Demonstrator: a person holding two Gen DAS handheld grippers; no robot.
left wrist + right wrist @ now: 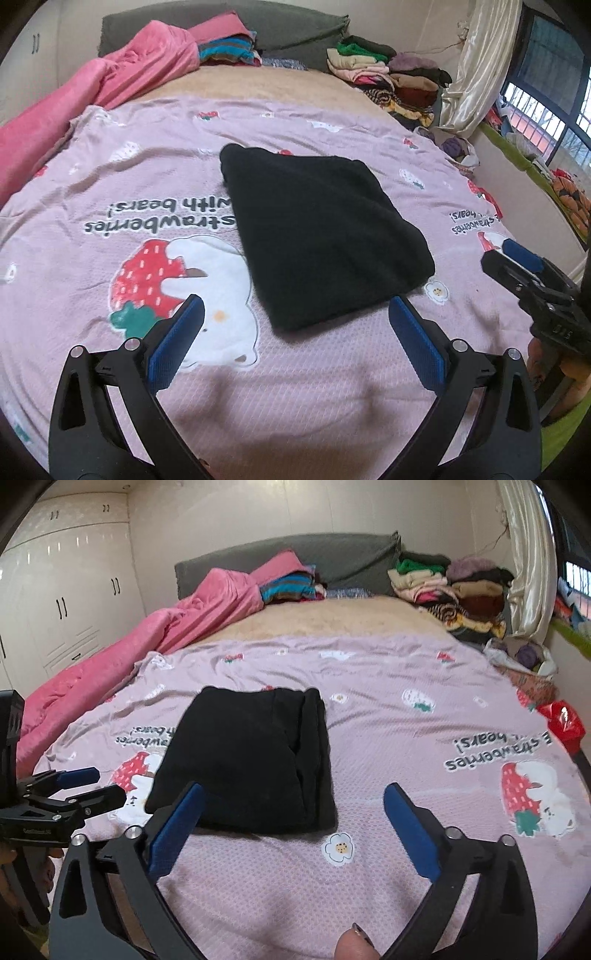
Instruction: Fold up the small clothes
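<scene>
A black garment (317, 229) (247, 760) lies folded into a thick rectangle on the pink strawberry-print bedspread (332, 373) (406, 738). My left gripper (295, 304) hovers open just short of the garment's near edge, its blue pads wide apart with nothing between them. My right gripper (294, 790) is also open and empty, held above the garment's near right corner. Each view catches the other tool from the side: the right gripper (517, 258) at the right edge, the left gripper (85, 786) at the left edge. Neither touches the cloth.
A crumpled pink blanket (92, 92) (147, 638) runs along the left side of the bed. Stacks of folded clothes (388, 74) (454, 587) sit by the grey headboard (332, 554). A white wardrobe (62, 590) stands left; a curtain (476, 70) and a red bag (561, 720) are on the right.
</scene>
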